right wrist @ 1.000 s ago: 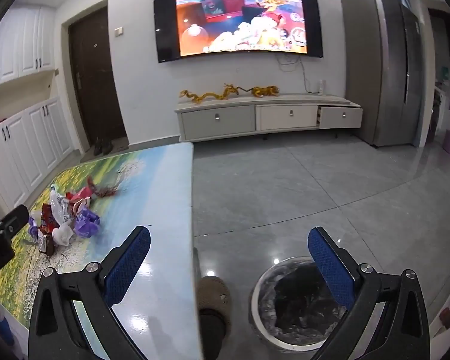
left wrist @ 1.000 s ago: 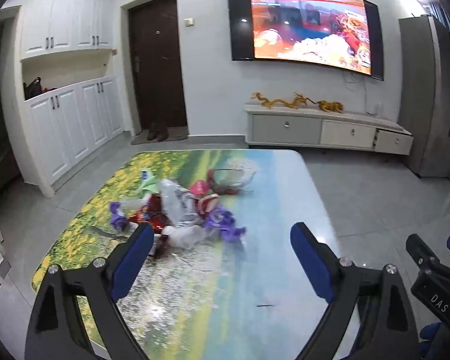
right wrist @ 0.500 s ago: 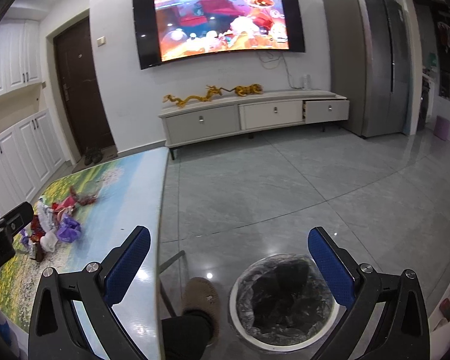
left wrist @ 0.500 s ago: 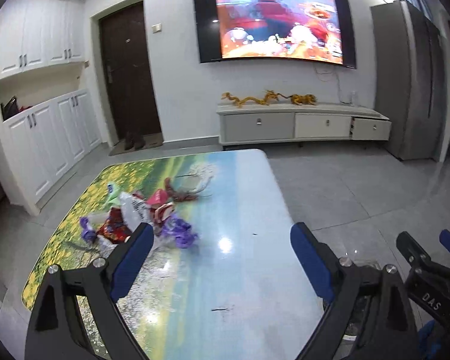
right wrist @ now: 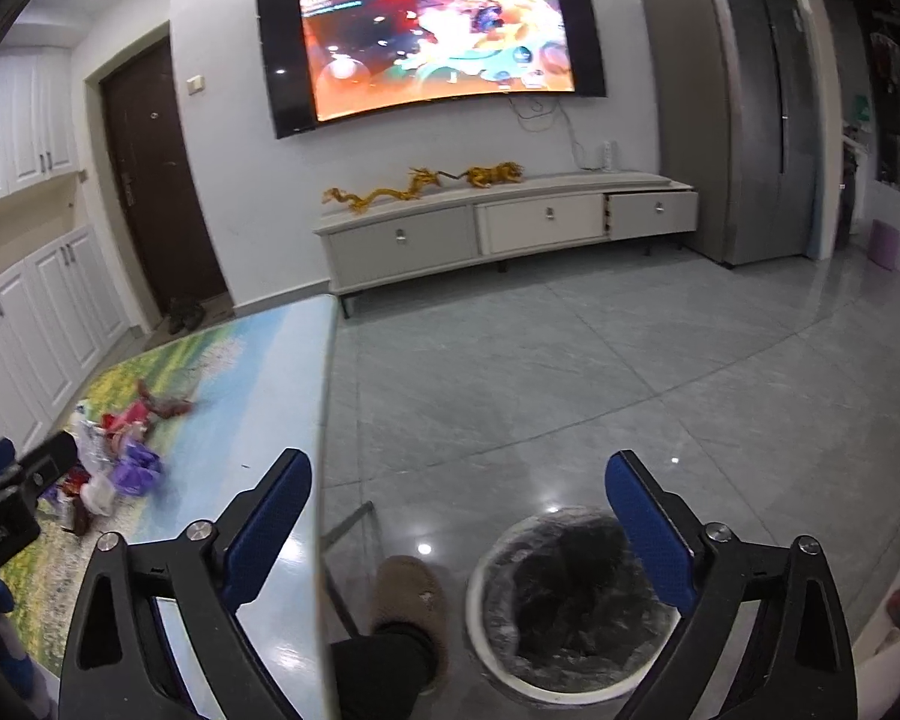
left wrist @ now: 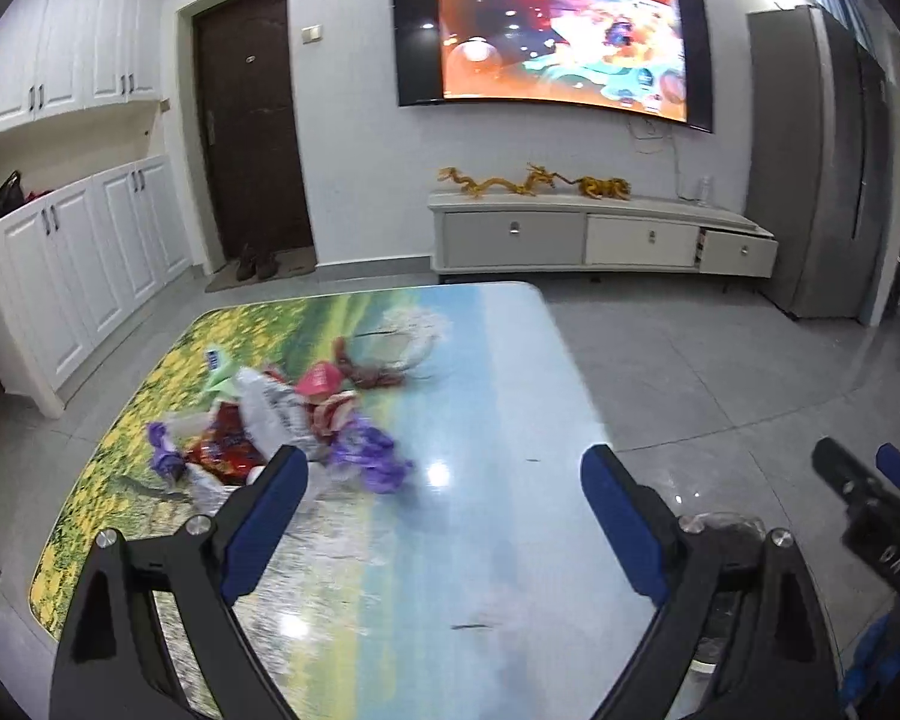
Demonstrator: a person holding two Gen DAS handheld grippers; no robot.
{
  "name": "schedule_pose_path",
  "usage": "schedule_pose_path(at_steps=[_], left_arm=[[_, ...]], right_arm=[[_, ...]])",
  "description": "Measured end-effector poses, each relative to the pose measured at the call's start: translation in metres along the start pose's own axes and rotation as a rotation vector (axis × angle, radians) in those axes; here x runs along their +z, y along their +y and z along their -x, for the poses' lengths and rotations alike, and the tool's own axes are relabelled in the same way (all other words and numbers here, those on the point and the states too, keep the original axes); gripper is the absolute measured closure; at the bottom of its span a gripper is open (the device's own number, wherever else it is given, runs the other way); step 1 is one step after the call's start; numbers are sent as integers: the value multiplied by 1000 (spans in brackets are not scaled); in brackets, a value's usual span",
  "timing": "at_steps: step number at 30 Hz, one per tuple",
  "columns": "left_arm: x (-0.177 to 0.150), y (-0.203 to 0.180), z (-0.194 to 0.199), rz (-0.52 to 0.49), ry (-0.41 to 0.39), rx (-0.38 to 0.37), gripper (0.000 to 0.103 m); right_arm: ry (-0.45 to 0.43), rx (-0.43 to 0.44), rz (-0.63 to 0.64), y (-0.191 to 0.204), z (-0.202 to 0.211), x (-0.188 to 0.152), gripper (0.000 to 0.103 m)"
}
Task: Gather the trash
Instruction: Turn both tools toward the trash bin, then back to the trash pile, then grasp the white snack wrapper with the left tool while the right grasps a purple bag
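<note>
A heap of trash (left wrist: 282, 426), red, white and purple wrappers and bags, lies on the left half of the picture-printed table (left wrist: 450, 540). My left gripper (left wrist: 444, 513) hangs open just short of the heap, nothing between its blue pads. The same trash (right wrist: 120, 456) shows far left in the right wrist view. My right gripper (right wrist: 459, 519) is over the table's right edge and the floor; its jaws are closing a little with nothing between them. A round bin (right wrist: 570, 594) lined with a dark bag stands on the floor below its right finger.
A person's foot in a brown slipper (right wrist: 411, 600) stands between table edge and bin. The right gripper's body (left wrist: 870, 510) shows at the right of the left wrist view. A TV cabinet (left wrist: 600, 234), a tall grey cabinet (right wrist: 732, 108) and white cupboards (left wrist: 90, 252) line the walls.
The left view swung right, then back left and nearer the table, so the trash sits close to the left finger again. The right view drifted right, showing more floor and the whole bin.
</note>
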State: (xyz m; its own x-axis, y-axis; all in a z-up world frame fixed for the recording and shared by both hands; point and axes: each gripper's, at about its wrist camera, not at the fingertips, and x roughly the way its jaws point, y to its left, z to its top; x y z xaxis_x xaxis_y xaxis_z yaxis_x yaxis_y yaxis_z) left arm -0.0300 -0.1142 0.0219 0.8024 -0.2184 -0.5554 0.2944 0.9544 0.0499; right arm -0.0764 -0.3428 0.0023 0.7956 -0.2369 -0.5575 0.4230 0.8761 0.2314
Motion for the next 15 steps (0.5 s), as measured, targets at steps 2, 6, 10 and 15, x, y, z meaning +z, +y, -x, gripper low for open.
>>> schedule_pose_path(at_steps=[2,6,10,15], left_arm=[[-3,25,-6,27,10,25,10],[-13,80,-22,83,46,89,10],[-27,135,-42,149,105,154,10],[-43,184,-65,260,177,163,10]], right_arm=[[14,38,17,13,-5,2,11],[69,147,79,50,-23,-1,15],[166,242,200,96,-44,-10,15],[248,359,273,141,-75,-10,17]])
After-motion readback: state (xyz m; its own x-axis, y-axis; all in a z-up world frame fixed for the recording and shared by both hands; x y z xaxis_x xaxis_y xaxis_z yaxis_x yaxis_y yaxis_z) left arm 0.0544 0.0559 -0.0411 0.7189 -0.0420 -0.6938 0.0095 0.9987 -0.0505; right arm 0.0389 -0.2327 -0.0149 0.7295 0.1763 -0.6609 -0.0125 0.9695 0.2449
